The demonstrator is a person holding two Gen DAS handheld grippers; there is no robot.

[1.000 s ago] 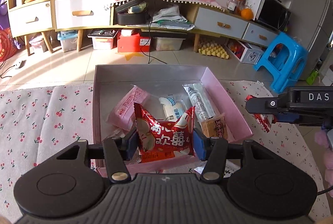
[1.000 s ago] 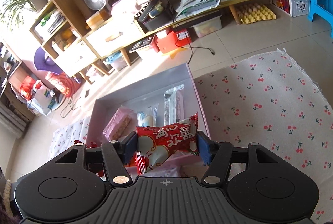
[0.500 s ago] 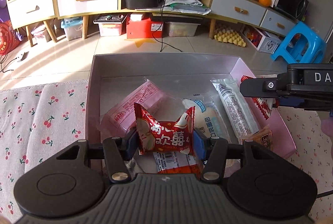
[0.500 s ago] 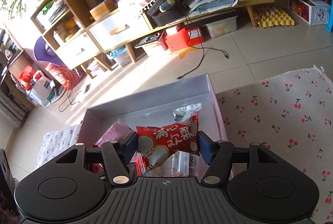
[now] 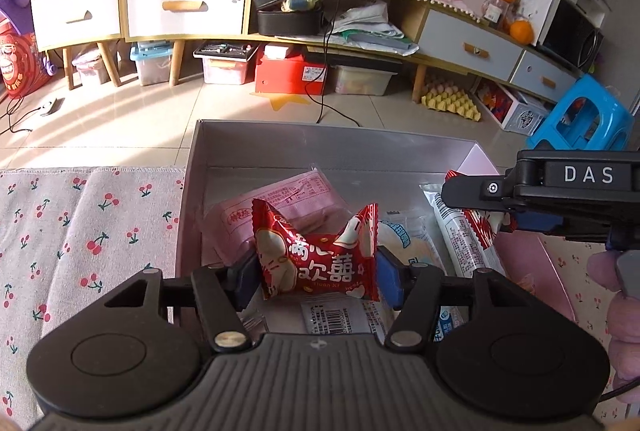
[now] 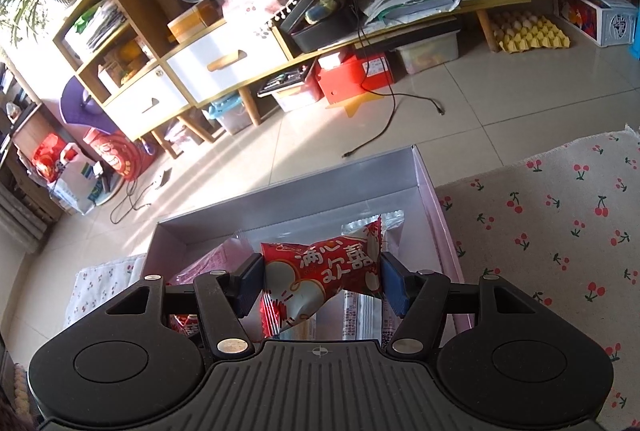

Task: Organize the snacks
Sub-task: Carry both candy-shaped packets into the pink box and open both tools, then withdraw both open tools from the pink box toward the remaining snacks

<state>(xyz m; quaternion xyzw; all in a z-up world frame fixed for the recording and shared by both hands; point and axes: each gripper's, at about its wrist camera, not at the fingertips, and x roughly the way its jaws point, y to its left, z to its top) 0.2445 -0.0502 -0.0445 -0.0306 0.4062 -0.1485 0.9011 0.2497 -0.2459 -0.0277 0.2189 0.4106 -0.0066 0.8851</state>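
My left gripper (image 5: 318, 277) hangs over the pink box (image 5: 192, 191) with a red snack packet (image 5: 316, 255) between its blue pads. Its jaws are opening, and both pads still touch the packet. My right gripper (image 6: 322, 283) is shut on a second red snack packet (image 6: 328, 267) above the box's right side (image 6: 436, 215). In the left wrist view the right gripper (image 5: 500, 191) comes in from the right, and its packet (image 5: 480, 227) hangs over the box's right wall. A pink packet (image 5: 280, 199), a white-blue packet (image 5: 404, 235) and a long clear packet (image 5: 460, 231) lie in the box.
The box rests on a cherry-print cloth (image 5: 80, 231) that spreads to both sides (image 6: 560, 223). A person's fingers (image 5: 608, 271) show at the right edge. Beyond the box are tiled floor, a low cabinet (image 5: 180, 7) with storage bins and a blue stool (image 5: 584, 119).
Both grippers have come forward and down over the box with their red packets. The left jaws stand slightly wider around their packet than before.
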